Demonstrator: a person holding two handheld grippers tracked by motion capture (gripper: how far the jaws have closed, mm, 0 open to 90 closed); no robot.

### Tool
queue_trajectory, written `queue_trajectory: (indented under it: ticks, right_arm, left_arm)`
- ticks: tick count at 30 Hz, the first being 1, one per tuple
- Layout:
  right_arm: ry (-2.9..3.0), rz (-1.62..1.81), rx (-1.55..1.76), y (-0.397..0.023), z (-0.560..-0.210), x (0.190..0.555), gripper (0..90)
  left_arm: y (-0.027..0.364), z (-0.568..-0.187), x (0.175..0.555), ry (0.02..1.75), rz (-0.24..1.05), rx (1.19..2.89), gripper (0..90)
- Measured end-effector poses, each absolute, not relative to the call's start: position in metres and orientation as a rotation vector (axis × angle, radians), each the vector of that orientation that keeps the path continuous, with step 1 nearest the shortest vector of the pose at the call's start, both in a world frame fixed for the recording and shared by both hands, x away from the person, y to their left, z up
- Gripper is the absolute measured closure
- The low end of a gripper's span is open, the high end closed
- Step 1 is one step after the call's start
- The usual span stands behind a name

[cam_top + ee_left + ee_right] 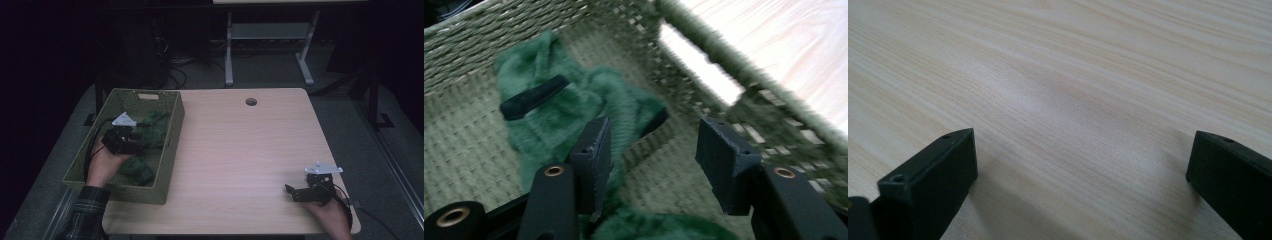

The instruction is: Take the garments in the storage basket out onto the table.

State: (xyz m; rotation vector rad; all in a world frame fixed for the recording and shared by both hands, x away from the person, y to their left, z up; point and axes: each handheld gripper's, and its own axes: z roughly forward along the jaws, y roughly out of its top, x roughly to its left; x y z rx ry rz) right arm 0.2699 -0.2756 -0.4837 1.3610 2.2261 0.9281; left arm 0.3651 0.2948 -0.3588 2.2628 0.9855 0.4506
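A green woven basket (172,131) stands at the table's left side with green fuzzy cloth (155,127) lying in it. My left gripper (137,144) is down inside the basket, over the cloth. In the left gripper view its jaws (656,160) stand partly apart. The green cloth (574,110), with a dark strip (534,96) across it, lies just ahead and beneath them, and the pads press on nothing. My right gripper (291,192) rests near the table's front right corner. Its jaws (1083,170) are open wide over bare wood.
The wooden table (240,160) has a round cable hole (251,101) near its far edge. The basket wall (744,85) rises close on the right of my left gripper. A white desk frame (270,45) and cables stand on the floor behind.
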Motion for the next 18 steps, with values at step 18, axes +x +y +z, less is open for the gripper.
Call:
queue_trajectory:
  ticks: [18]
  right_arm:
    - [2.226,0.928,1.361,-0.276,-0.484,0.270,0.0]
  left_arm:
    - [0.303,-0.401,0.395,1.081,0.447,2.396,46.5]
